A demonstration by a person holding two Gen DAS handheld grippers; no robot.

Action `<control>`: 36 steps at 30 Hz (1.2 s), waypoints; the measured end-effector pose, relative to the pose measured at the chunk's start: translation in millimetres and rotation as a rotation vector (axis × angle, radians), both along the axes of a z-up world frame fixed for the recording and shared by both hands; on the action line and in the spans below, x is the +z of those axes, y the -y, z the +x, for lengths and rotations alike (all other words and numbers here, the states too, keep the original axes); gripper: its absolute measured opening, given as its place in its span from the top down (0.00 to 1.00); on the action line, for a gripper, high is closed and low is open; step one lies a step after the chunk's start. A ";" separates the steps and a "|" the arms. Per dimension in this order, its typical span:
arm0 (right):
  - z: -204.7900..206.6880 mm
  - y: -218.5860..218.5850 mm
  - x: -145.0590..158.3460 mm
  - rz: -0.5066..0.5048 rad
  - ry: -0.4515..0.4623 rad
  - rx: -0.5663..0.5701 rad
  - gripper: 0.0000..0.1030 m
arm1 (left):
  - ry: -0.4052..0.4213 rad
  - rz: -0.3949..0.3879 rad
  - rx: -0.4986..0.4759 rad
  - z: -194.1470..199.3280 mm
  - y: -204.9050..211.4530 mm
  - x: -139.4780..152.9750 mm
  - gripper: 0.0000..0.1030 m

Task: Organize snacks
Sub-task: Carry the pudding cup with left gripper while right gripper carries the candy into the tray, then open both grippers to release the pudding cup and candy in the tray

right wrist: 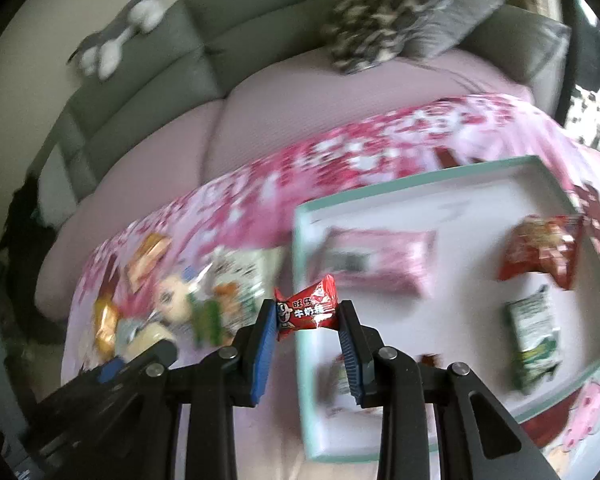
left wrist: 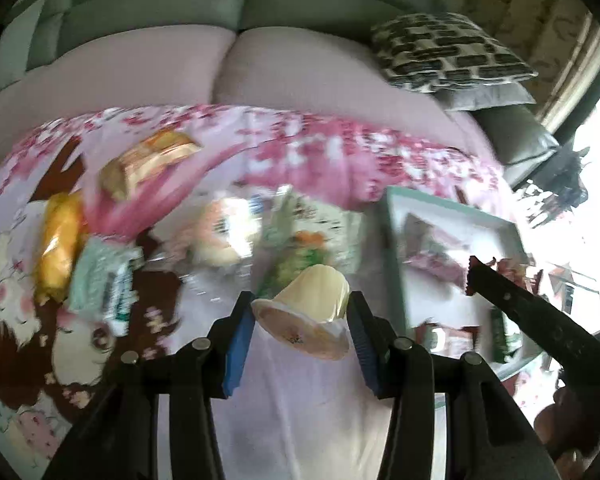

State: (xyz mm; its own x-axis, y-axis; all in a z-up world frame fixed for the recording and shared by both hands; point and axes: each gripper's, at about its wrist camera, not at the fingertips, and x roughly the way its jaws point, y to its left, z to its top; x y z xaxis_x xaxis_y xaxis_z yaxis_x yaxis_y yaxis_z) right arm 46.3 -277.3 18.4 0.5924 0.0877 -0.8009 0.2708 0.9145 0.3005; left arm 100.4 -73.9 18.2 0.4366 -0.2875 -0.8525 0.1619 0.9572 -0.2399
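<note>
Pink floral cloth (right wrist: 340,160) covers table. Left gripper (left wrist: 300,312) clamps jelly cup (left wrist: 312,300); right gripper (right wrist: 306,312) pinches red candy (right wrist: 306,308), both likely bound for right-hand tray (right wrist: 420,184).

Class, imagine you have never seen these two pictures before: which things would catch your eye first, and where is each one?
First, the left claw grips a pale jelly cup tilted on its side above the pink cartoon-print cloth. Equally striking, the right claw pinches a small red candy at the near-left edge of the mint-rimmed white box, where a pink packet, a red packet and a green packet already lie.
</note>
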 end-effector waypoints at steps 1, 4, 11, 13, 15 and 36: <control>-0.4 7.7 0.1 -0.004 -0.003 -0.017 0.68 | 0.008 -0.001 -0.025 -0.7 9.5 3.2 0.53; -0.8 33.4 -3.1 -0.010 -0.023 -0.077 0.68 | 0.022 0.020 -0.088 -1.6 37.2 5.8 0.53; -6.4 81.4 -17.5 0.015 -0.073 -0.187 0.68 | 0.006 0.055 -0.243 4.1 106.5 -6.5 0.53; -8.1 88.4 -19.5 0.021 -0.079 -0.201 0.67 | 0.000 0.040 -0.267 6.8 119.3 -9.8 0.53; -9.7 95.7 -21.1 0.029 -0.082 -0.217 0.67 | 0.005 0.045 -0.295 7.9 133.5 -11.5 0.53; -9.0 95.7 -26.3 0.015 -0.131 -0.235 0.40 | 0.000 0.112 -0.154 16.0 92.6 -14.1 0.29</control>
